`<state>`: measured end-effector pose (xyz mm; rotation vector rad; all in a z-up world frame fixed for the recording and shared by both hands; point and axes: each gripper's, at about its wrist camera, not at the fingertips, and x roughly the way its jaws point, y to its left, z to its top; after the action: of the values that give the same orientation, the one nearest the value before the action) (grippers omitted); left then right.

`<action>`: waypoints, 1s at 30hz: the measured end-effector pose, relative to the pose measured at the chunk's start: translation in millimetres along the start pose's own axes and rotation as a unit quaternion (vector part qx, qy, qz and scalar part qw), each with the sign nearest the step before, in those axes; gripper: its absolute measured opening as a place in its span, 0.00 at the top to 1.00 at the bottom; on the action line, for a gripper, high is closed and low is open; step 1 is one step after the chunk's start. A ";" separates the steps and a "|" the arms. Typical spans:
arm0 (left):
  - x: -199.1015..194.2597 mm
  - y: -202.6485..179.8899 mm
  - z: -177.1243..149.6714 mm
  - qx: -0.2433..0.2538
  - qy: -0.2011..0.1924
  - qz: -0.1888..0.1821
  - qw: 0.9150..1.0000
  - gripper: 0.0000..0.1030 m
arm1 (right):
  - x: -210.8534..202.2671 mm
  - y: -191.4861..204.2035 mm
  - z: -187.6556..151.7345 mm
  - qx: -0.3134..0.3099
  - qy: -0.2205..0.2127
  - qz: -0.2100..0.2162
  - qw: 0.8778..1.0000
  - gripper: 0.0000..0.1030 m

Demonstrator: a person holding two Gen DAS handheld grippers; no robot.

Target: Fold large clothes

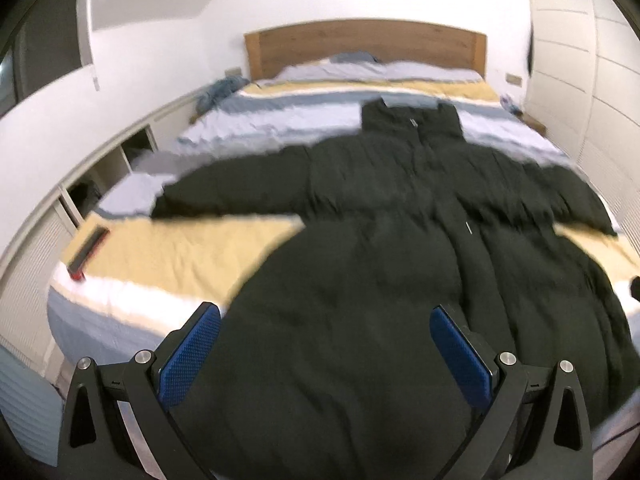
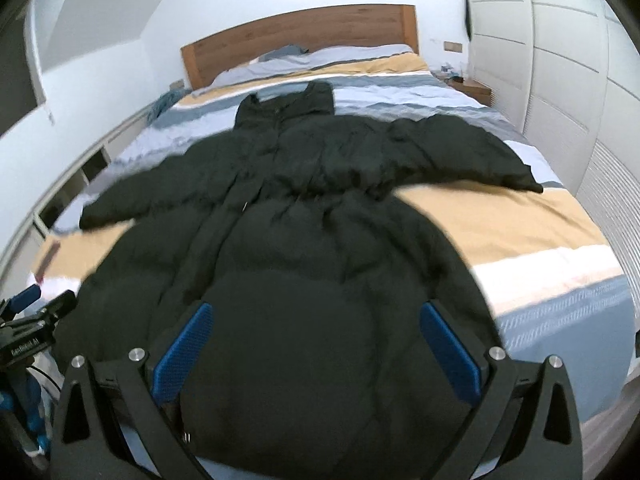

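Note:
A long black puffer coat (image 1: pixel 360 264) lies spread flat on the bed, front up, collar toward the headboard, both sleeves stretched out sideways. It also shows in the right wrist view (image 2: pixel 304 248). My left gripper (image 1: pixel 326 316) is open, hovering over the coat's lower left part near the hem. My right gripper (image 2: pixel 316 314) is open and empty over the lower right part of the coat. The left gripper (image 2: pixel 30 304) appears at the left edge of the right wrist view.
The bed (image 1: pixel 188 256) has a striped yellow, white and blue cover and a wooden headboard (image 1: pixel 360 46). A dark flat object with a red end (image 1: pixel 86 254) lies near the bed's left edge. Low shelves (image 1: pixel 100 176) run along the left; white wardrobes (image 2: pixel 560 80) stand right.

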<state>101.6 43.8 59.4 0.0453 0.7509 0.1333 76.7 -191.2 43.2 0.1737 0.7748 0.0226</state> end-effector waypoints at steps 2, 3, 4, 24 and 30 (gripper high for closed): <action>6.2 8.8 25.8 -0.006 -0.011 0.012 1.000 0.01 | 7.9 -23.2 27.1 0.024 -0.009 -0.004 1.000 0.00; 9.0 13.4 34.9 -0.009 -0.015 0.017 1.000 0.01 | 11.1 -32.2 35.1 0.033 -0.011 -0.006 0.999 0.00; 12.9 17.6 44.9 -0.011 -0.018 0.021 1.000 0.01 | 18.9 -46.7 47.5 0.048 -0.014 -0.008 0.999 0.00; 152.7 60.6 108.2 -0.046 0.040 0.142 0.988 0.01 | 245.2 -302.9 117.6 0.396 -0.019 0.043 0.917 0.00; 174.2 55.2 101.9 -0.032 0.056 0.141 0.988 0.01 | 262.1 -332.7 128.6 0.441 -0.052 0.057 0.894 0.45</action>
<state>291.4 123.0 20.8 0.0831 0.8494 0.4322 339.3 -516.0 -103.2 1.0807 0.6201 -0.2315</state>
